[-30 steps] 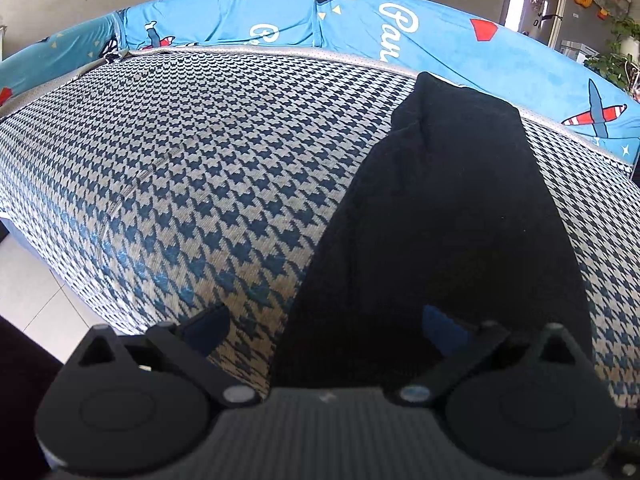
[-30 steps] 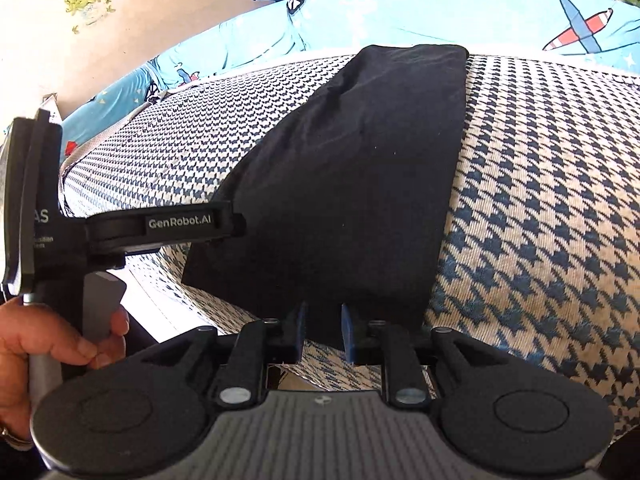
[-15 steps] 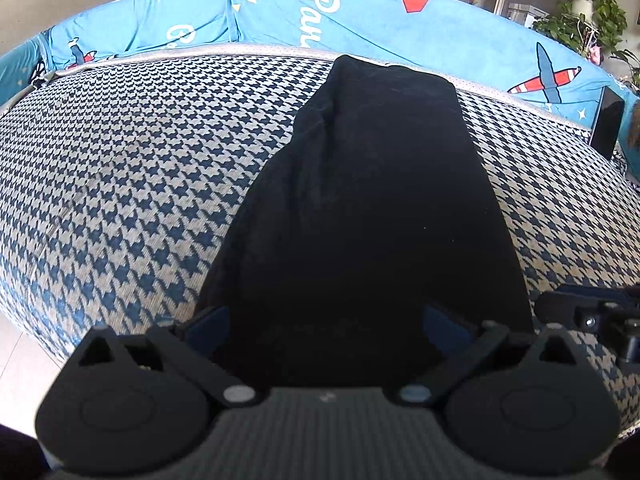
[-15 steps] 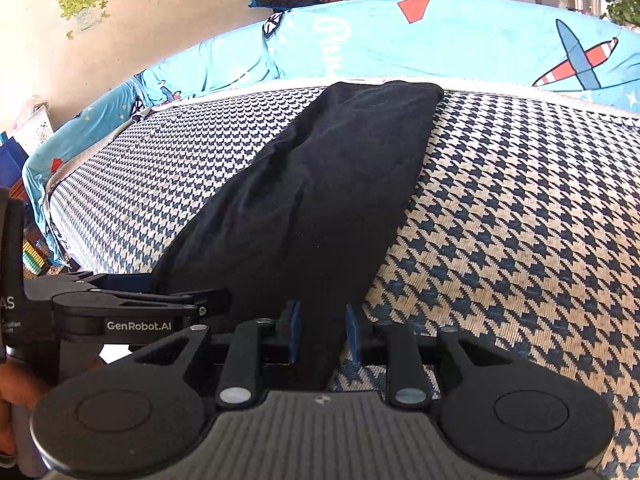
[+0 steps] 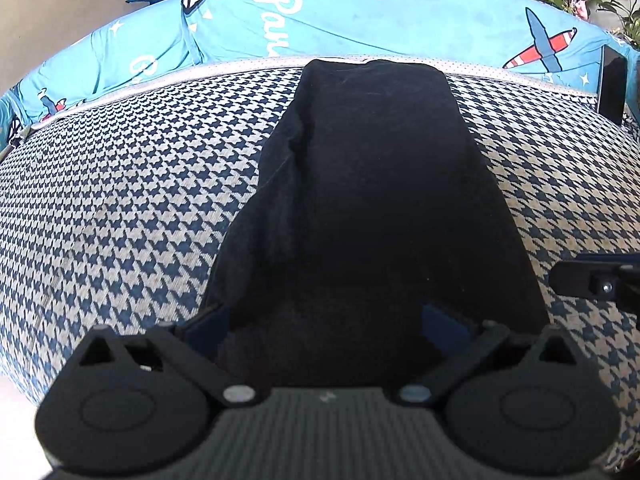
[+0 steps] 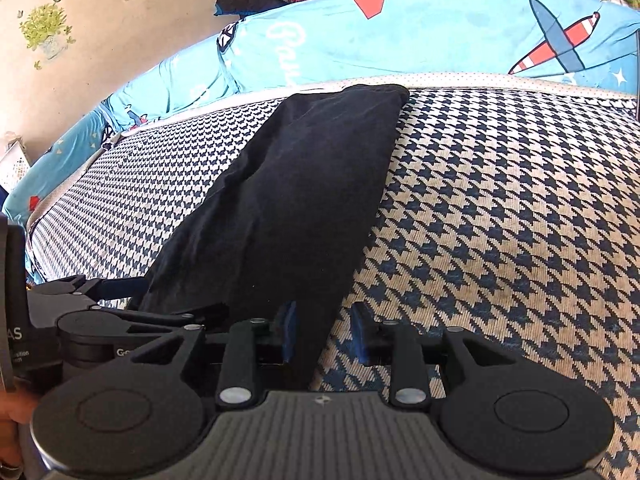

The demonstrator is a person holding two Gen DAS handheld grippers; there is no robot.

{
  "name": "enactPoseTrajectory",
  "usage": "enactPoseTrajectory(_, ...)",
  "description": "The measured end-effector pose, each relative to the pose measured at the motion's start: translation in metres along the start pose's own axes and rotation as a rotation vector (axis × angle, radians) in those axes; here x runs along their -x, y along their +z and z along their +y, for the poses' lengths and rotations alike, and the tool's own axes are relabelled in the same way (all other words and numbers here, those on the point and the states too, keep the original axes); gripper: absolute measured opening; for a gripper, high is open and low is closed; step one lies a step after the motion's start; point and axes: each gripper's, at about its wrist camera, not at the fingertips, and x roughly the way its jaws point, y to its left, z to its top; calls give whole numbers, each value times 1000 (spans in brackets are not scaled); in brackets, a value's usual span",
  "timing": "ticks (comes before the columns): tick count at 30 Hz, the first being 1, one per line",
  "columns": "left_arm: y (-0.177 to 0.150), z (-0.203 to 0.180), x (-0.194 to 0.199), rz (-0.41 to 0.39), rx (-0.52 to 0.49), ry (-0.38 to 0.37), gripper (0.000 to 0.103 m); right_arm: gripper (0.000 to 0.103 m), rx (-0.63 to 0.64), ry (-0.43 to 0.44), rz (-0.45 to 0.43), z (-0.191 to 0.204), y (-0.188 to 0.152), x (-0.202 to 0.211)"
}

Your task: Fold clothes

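Jaws: left gripper (image 5: pixel 324 320) wide, straddling near end of black garment (image 5: pixel 372 200); right gripper (image 6: pixel 323 332) now parted at its right edge | garment lengthwise on houndstooth sofa seat (image 6: pixel 500 200) | "Go…" on left gripper.

- The garment (image 5: pixel 372 200) lies flat on the seat cushion (image 5: pixel 120 208), stretched lengthwise from the near edge right in front of me back to the backrest cover (image 5: pixel 340 20).
- Its far end sits just short of that backrest cover, which runs behind the whole cushion.
- My left gripper (image 5: pixel 326 324) is at the garment's near end, one finger on each side of the cloth's width.
- My right gripper (image 6: pixel 324 332) is just to the right of it, straddling the garment's near right edge.
- From the right wrist view, my left gripper (image 6: pixel 120 292) sits to the left, at the garment's near left corner.
- Bare cushion spreads out on both sides of the garment.
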Motion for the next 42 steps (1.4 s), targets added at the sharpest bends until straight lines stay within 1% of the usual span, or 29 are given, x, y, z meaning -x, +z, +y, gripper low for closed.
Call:
enactPoseTrajectory(7, 14, -5, -11, 0, -36, 4, 103, 30, -26, -27, -1, -9, 14, -13)
enactPoseTrajectory(14, 29, -6, -24, 16, -25, -6, 103, 30, -85, -49, -14, -24, 27, -25)
enactPoseTrajectory(18, 35, -5, -31, 23, -23, -26, 103, 30, -103, -58, -19, -29, 34, -32)
enactPoseTrajectory(23, 44, 1, -42, 42, 18, -53, 103, 30, -121, -80, -24, -37, 43, -43)
enactPoseTrajectory(36, 70, 13, -60, 65, 99, -115, 103, 31, -194, -63, -64, -52, 74, -76)
enactPoseTrajectory(37, 72, 13, -61, 68, 106, -118, 103, 32, -202, -60, -69, -54, 76, -78)
enactPoseTrajectory(38, 73, 14, -62, 72, 113, -120, 103, 36, -211, -57, -73, -55, 78, -80)
enactPoseTrajectory(39, 75, 15, -64, 76, 122, -121, 103, 38, -220, -54, -78, -56, 81, -83)
enactPoseTrajectory(42, 79, 17, -69, 89, 144, -127, 103, 39, -233, -41, -92, -59, 87, -89)
